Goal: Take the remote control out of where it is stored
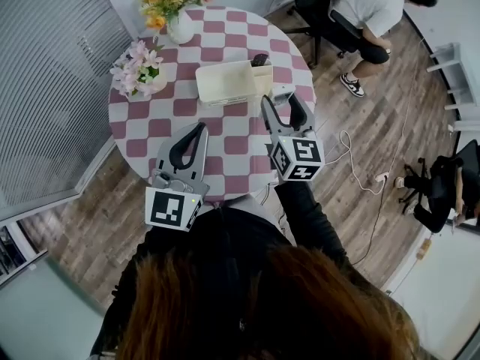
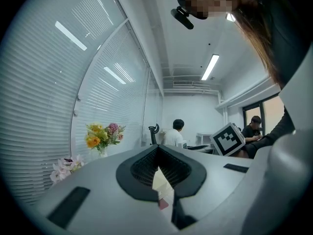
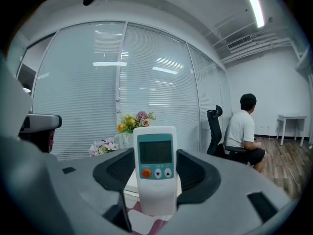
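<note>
A white remote control [image 3: 155, 153] with a teal screen surround and an orange button stands upright between the jaws of my right gripper [image 3: 156, 173], which is shut on it. In the head view that gripper [image 1: 282, 100] hovers over the table's right side with the remote [image 1: 283, 91] at its tips, just right of a cream storage box [image 1: 226, 82]. My left gripper [image 1: 201, 127] hangs over the table's near edge, shut with nothing in it. In the left gripper view its jaws [image 2: 158, 151] meet at the tip, and the box [image 2: 162, 186] shows through the gap.
The round table [image 1: 225, 137] has a pink-and-white check cloth. A vase of yellow and pink flowers [image 1: 174, 6] stands at the back, a pot of pink flowers [image 1: 139, 70] on the left. A person sits on an office chair [image 1: 360, 13] beyond. A cable [image 1: 352, 163] lies on the floor.
</note>
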